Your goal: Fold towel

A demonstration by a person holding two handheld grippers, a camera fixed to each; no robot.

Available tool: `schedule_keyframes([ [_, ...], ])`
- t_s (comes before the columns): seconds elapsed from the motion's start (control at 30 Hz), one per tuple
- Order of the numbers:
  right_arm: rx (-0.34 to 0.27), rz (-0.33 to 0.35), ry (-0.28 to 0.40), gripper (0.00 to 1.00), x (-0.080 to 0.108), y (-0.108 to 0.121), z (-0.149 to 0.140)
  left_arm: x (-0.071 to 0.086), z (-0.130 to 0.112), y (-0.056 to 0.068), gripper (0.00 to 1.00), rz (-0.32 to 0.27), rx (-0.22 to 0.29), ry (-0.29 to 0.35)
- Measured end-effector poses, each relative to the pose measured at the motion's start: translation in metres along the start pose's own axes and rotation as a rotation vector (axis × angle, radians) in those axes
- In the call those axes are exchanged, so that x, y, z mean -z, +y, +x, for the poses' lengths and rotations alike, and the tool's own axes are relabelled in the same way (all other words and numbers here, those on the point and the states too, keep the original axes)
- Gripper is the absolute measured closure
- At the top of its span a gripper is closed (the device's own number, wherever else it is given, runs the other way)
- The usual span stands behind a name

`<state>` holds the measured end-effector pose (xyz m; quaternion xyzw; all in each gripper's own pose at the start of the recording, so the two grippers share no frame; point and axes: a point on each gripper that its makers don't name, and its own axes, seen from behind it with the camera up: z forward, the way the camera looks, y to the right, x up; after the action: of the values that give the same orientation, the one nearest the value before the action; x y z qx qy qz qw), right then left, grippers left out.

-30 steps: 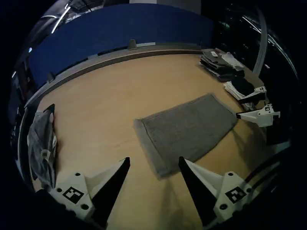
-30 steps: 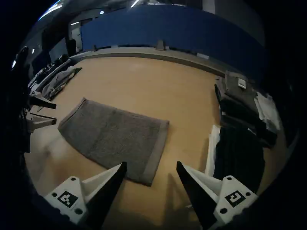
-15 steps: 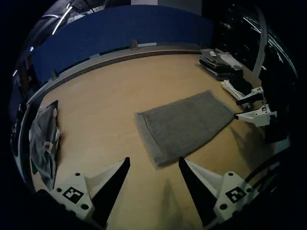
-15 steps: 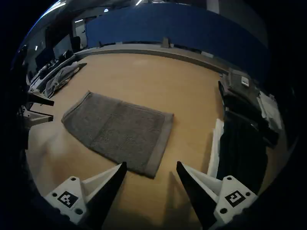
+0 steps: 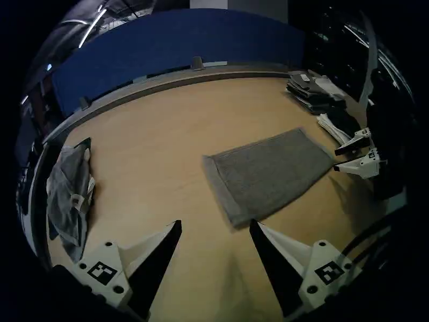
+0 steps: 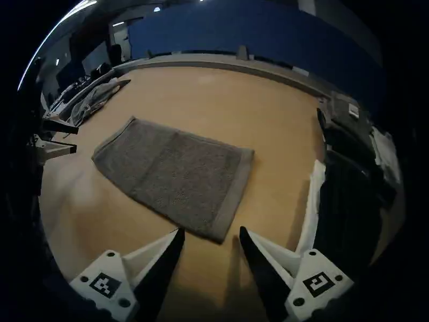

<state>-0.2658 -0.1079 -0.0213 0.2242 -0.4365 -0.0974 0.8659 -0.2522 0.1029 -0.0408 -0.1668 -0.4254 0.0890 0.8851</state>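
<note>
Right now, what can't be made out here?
Left gripper view: whoever holds the right claw, lost in the dark edge.
Right gripper view: dark clothes stack, cut off by the edge, too dim to count.
Left gripper view: crumpled grey cloth, too small to identify.

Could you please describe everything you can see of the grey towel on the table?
The grey towel is a terry-looking rectangle with a smoother band along its short edges, lying flat and spread on the wooden table. Nothing rests on it; the open left tongs and right tongs hover near opposite short ends, not gripping it.
</note>
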Motion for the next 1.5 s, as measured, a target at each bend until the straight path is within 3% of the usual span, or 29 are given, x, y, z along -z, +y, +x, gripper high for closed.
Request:
schedule_keyframes([
  [0.2,-0.008,0.006,-0.020,0.57,-0.005,0.001,-0.005,0.005,-0.004,-0.006,0.11,0.014,0.020,-0.001],
  [0.53,-0.025,0.014,-0.039,0.84,-0.008,0.006,-0.011,0.011,-0.008,-0.013,0.07,0.030,0.028,0.001],
  [0.73,-0.028,0.022,-0.046,0.95,-0.010,0.007,-0.014,0.011,-0.008,-0.015,0.06,0.034,0.033,0.002],
  [1.27,-0.020,0.015,-0.029,0.99,-0.002,0.007,-0.006,0.013,-0.008,-0.018,0.06,0.044,0.042,0.006],
  [1.5,-0.009,0.009,0.010,0.99,0.008,0.007,0.012,0.014,-0.009,-0.021,0.06,0.046,0.047,0.008],
])
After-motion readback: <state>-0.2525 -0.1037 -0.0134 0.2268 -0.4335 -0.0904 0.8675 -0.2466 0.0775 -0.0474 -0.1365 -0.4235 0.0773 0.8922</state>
